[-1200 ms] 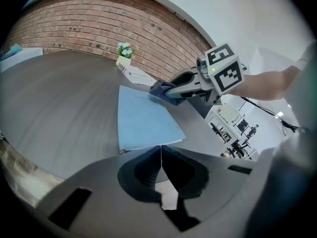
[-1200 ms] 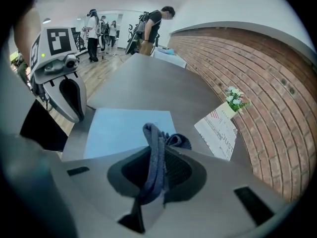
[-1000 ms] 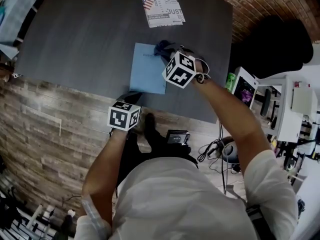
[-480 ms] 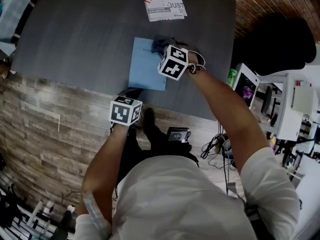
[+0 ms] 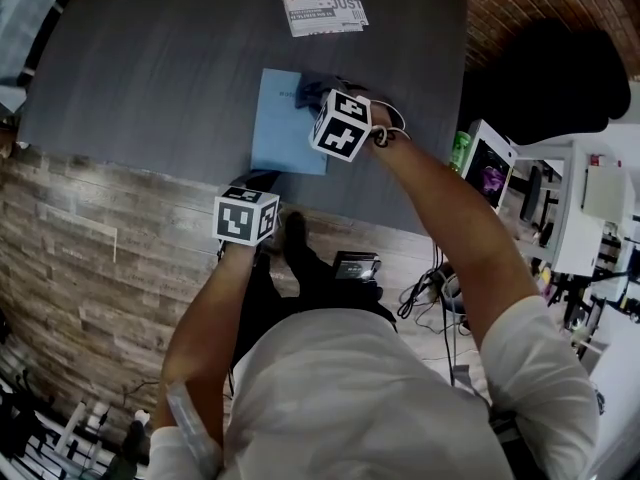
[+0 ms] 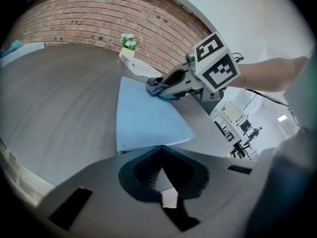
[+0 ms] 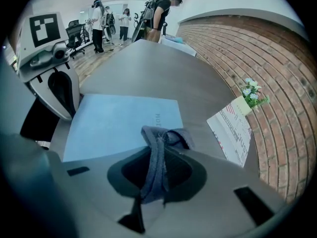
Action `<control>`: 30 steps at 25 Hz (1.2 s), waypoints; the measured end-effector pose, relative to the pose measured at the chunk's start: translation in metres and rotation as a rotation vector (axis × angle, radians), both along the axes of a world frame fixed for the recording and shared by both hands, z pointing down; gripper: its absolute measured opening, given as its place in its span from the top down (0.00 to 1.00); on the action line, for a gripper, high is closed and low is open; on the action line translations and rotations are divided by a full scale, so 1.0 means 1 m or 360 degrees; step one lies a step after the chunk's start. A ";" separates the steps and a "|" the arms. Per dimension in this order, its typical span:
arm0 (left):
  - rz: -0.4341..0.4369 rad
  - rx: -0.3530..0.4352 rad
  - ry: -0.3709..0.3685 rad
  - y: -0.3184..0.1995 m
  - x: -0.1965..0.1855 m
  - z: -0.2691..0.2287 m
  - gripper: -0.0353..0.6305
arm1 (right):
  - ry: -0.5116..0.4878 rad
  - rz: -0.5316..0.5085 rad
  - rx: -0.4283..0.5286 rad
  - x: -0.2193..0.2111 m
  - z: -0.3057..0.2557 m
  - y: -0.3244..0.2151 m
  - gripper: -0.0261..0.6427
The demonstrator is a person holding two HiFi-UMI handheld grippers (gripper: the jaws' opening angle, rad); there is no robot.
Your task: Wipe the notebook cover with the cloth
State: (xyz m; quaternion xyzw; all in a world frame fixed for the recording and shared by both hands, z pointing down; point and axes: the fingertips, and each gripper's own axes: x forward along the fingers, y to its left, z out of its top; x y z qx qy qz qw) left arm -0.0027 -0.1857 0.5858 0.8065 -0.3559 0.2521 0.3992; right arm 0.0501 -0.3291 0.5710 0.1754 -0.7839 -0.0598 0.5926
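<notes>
closely pressed together, the fingers of the right gripper (image 7: 158,150) clamp a dark grey cloth (image 7: 166,135). a strip of it runs back between them and a bunched end sticks out in front. that bunch sits on a corner of the light blue notebook (image 7: 119,120), by the small lettering on its cover. the fingers of the left gripper (image 6: 161,148) are closed with nothing between them, their tip right at the notebook's near edge; whether they touch it i cannot tell. the notebook lies flat and closed on the dark wood-grain bench (image 5: 150,68), near the person's side. a printed paper (image 5: 320,3) lies well apart from it at the far edge, with a small pot of flowers (image 7: 252,95) beside that, against a brick wall (image 7: 233,48).
</notes>
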 end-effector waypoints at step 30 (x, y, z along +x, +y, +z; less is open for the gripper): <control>0.0000 0.0009 -0.0020 -0.002 -0.001 0.001 0.94 | -0.0021 -0.0197 -0.0129 -0.025 0.002 0.108 0.86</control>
